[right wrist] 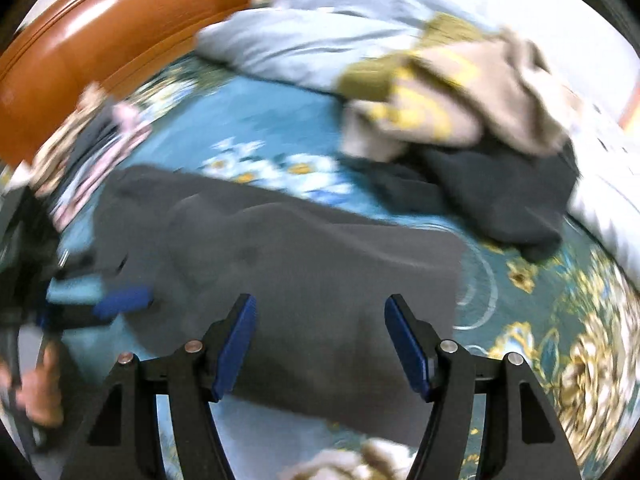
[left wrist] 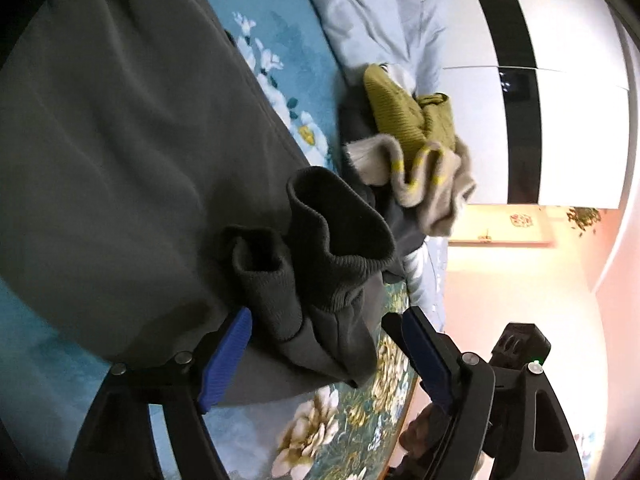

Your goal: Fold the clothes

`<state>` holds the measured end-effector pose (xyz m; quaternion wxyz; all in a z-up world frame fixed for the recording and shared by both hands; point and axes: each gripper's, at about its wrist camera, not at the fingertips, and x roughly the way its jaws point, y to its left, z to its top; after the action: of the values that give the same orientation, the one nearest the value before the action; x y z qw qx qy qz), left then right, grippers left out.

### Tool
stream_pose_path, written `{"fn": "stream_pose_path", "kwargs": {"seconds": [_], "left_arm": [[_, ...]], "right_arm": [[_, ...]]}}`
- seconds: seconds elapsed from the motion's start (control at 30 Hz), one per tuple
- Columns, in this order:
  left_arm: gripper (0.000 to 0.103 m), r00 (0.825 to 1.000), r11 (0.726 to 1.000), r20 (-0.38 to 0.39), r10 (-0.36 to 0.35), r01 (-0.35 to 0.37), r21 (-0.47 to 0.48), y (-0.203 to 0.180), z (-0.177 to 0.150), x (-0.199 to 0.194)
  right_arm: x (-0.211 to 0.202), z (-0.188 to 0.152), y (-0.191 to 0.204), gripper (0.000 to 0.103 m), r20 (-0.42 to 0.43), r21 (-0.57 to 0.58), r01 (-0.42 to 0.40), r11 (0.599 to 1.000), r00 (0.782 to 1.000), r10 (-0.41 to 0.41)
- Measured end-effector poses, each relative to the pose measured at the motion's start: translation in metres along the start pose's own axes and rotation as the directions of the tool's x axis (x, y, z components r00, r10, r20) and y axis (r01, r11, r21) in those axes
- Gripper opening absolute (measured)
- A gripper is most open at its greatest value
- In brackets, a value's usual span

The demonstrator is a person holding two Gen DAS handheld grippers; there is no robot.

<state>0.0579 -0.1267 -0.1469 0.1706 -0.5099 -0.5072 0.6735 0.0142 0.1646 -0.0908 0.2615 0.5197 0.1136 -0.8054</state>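
Two ribbed cuffs (left wrist: 320,248) of a dark grey fleece garment (left wrist: 120,160) are seen bunched up just ahead of the left gripper (left wrist: 320,324), whose blue-padded fingers (left wrist: 228,356) are spread wide apart with nothing clamped between them; the cuffed fabric lies in the gap without being pinched. The garment is laid out flat on a bed covered by a teal floral bedspread (left wrist: 280,12), and it fills most of the left wrist view. Beyond it, a heap of clothes is piled on the bedspread: an olive-green knitted piece (left wrist: 396,112) on top, a beige knit with yellow stripes (left wrist: 420,172) under it, and a dark item beneath both. A pale blue quilt (left wrist: 372,4) is bunched behind the heap. In the blurred right wrist view, the right gripper (right wrist: 320,308) is held open over the same grey garment (right wrist: 300,260), its blue pads (right wrist: 236,344) well apart and empty. A brown wooden headboard (right wrist: 100,48) is seen at the far side, and the left gripper's blue pad (right wrist: 124,300) appears at the garment's left edge.
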Motion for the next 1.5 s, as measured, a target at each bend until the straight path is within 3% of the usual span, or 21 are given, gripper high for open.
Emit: {"fn": "stream_pose_path", "kwargs": {"seconds": [0.13, 0.27, 0.33, 0.4, 0.47, 0.53, 0.67, 0.73, 0.8, 1.07, 1.2, 1.33, 1.43, 1.5], "left_arm": [[0.086, 1.000, 0.998, 0.015, -0.017, 0.018, -0.063, -0.003, -0.002, 0.017], [0.085, 0.995, 0.990, 0.028, 0.091, -0.087, -0.107, 0.001, 0.006, 0.032], [0.083, 0.993, 0.983, 0.047, 0.107, -0.098, -0.155, 0.008, 0.006, 0.033], [0.074, 0.991, 0.980, 0.064, 0.120, -0.108, -0.167, 0.011, 0.004, 0.033], [0.047, 0.987, 0.978, 0.076, 0.140, -0.126, -0.164, 0.013, 0.003, 0.032], [0.035, 0.984, 0.978, 0.084, 0.160, -0.146, -0.150, 0.012, 0.002, 0.031], [0.026, 0.978, 0.986, 0.122, 0.167, -0.163, -0.036, -0.010, 0.005, 0.027], [0.025, 0.980, 0.984, 0.144, 0.138, -0.152, 0.094, -0.031, 0.003, 0.020], [0.025, 0.982, 0.964, 0.155, 0.108, -0.142, 0.223, -0.050, 0.002, 0.014], [0.025, 0.965, 0.959, 0.059, 0.257, -0.262, 0.108, 0.006, 0.017, 0.020], [0.028, 0.979, 0.976, 0.070, 0.191, -0.197, 0.089, 0.008, 0.021, 0.012], [0.033, 0.989, 0.991, 0.071, 0.133, -0.135, 0.026, 0.014, 0.024, 0.007], [0.058, 0.987, 0.995, 0.130, 0.092, -0.095, 0.014, 0.012, 0.023, -0.010], [0.058, 0.977, 0.996, 0.193, 0.086, -0.092, 0.021, 0.010, 0.025, -0.027]], "right_arm": [[0.011, -0.003, -0.011, 0.068, -0.042, 0.089, -0.055, 0.995, 0.997, 0.059], [0.010, -0.010, -0.016, 0.068, -0.044, 0.085, -0.039, 0.996, 0.998, 0.043], [0.010, -0.013, -0.021, 0.068, -0.055, 0.092, -0.039, 0.995, 0.998, 0.044], [0.011, -0.016, -0.026, 0.068, -0.065, 0.105, -0.038, 0.994, 0.997, 0.045], [0.013, -0.019, -0.031, 0.068, -0.071, 0.121, -0.038, 0.992, 0.996, 0.046], [0.015, -0.022, -0.035, 0.068, -0.082, 0.142, -0.040, 0.989, 0.995, 0.052], [0.017, -0.022, -0.035, 0.068, -0.087, 0.157, -0.052, 0.986, 0.994, 0.066], [0.016, -0.021, -0.032, 0.068, -0.082, 0.151, -0.056, 0.987, 0.994, 0.068], [0.014, -0.018, -0.030, 0.068, -0.074, 0.137, -0.056, 0.989, 0.995, 0.066], [0.021, -0.017, -0.016, 0.068, -0.094, 0.115, -0.078, 0.990, 0.992, 0.089], [0.020, -0.016, 0.003, 0.068, -0.074, 0.079, -0.125, 0.989, 0.989, 0.131], [0.023, -0.010, 0.013, 0.068, -0.061, 0.124, -0.227, 0.966, 0.970, 0.235], [0.037, -0.008, 0.017, 0.068, -0.083, 0.146, -0.230, 0.962, 0.966, 0.244], [0.052, -0.009, 0.015, 0.068, -0.106, 0.166, -0.217, 0.962, 0.966, 0.236]]}}
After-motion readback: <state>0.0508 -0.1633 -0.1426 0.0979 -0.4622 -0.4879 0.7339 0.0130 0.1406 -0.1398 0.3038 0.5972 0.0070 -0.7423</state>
